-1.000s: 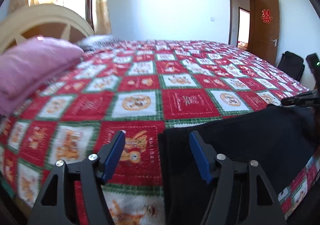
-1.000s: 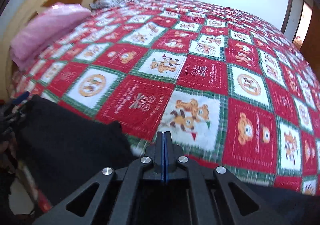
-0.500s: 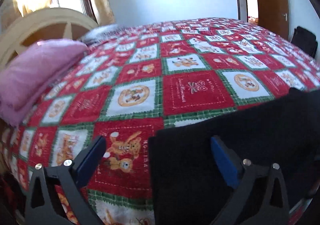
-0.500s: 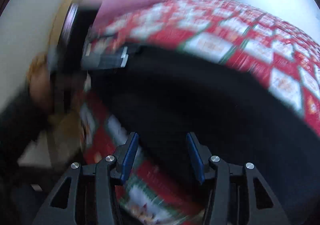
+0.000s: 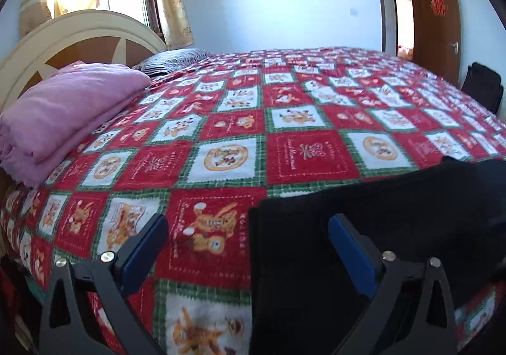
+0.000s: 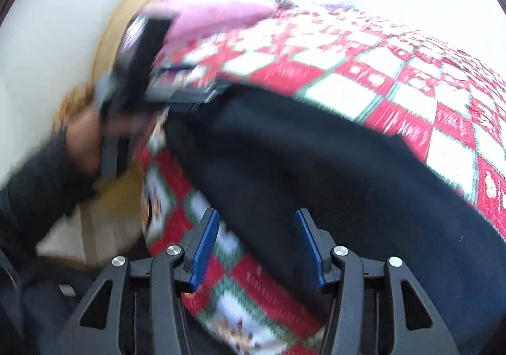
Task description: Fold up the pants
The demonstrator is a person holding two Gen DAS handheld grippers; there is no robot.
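Both claws gape over the black pants (image 5: pixel 363 222): left gripper (image 5: pixel 246 241), right gripper (image 6: pixel 257 238). Only the right view catches the person's hand (image 6: pixel 83 140).

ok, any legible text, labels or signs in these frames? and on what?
"HOLIDAY": partly legible, running vertically beside the bear on a red quilt square, left wrist view.
Script on another red square: too small to read.
Red paper emblem on the door: a decorative character, not legible.
Right wrist view: motion-blurred, nothing readable.

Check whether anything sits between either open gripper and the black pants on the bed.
Nothing visible does. The left gripper is open over the pants' edge, and the right gripper is open over the pants' near edge on the quilt. The pink blanket lies far off.
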